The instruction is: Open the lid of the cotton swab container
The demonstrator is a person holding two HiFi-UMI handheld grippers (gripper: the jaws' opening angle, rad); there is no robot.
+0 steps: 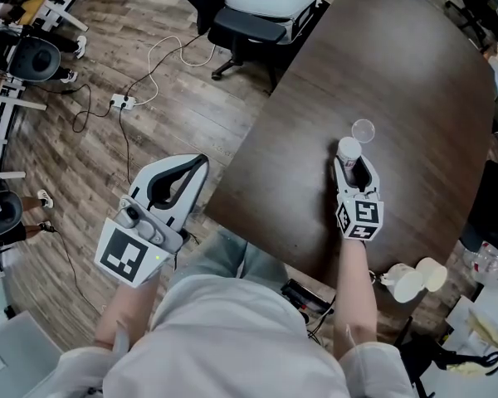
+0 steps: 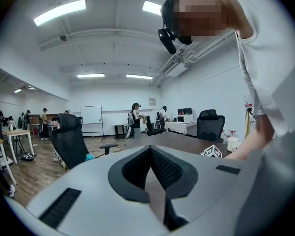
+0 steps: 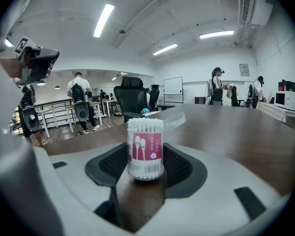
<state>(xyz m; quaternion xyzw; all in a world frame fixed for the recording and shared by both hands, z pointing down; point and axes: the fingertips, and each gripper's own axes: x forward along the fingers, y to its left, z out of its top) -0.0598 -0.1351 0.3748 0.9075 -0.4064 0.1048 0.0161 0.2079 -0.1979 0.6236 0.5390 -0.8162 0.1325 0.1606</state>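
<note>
Right claw [image 3: 145, 156] wide, clamped on swab container [image 3: 145, 146]; left claw [image 2: 151, 156] shut.

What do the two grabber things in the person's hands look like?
Both the left gripper and right gripper are light grey plastic, with pointed jaws lined by black ribbed pads. Each carries a cube with black-and-white square markers. No cables show. The person wears a white top with white sleeves.
</note>
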